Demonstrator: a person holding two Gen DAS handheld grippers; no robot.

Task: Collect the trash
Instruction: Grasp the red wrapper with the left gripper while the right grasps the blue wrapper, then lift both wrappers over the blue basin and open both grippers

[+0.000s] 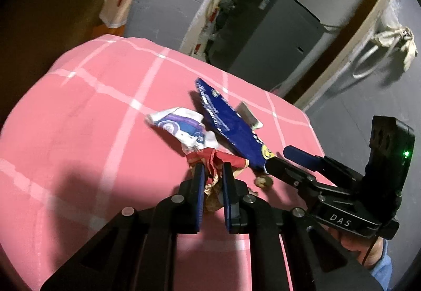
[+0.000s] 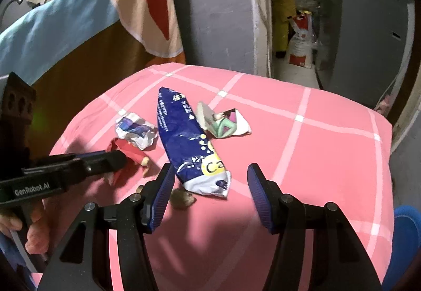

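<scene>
Several pieces of trash lie on a pink checked cloth. My left gripper is shut on a crumpled red and gold wrapper; in the right wrist view the left gripper shows from the side on the red wrapper. A long blue packet lies in the middle, also in the left wrist view. My right gripper is open around the packet's near end. A white and purple wrapper and a white and green one lie beside the packet. A small brown scrap lies near my right gripper's left finger.
A wooden board draped with a blue cloth and a red and cream towel stands at the back left. A grey cabinet and sacks stand behind the cloth. A blue rim shows at the right.
</scene>
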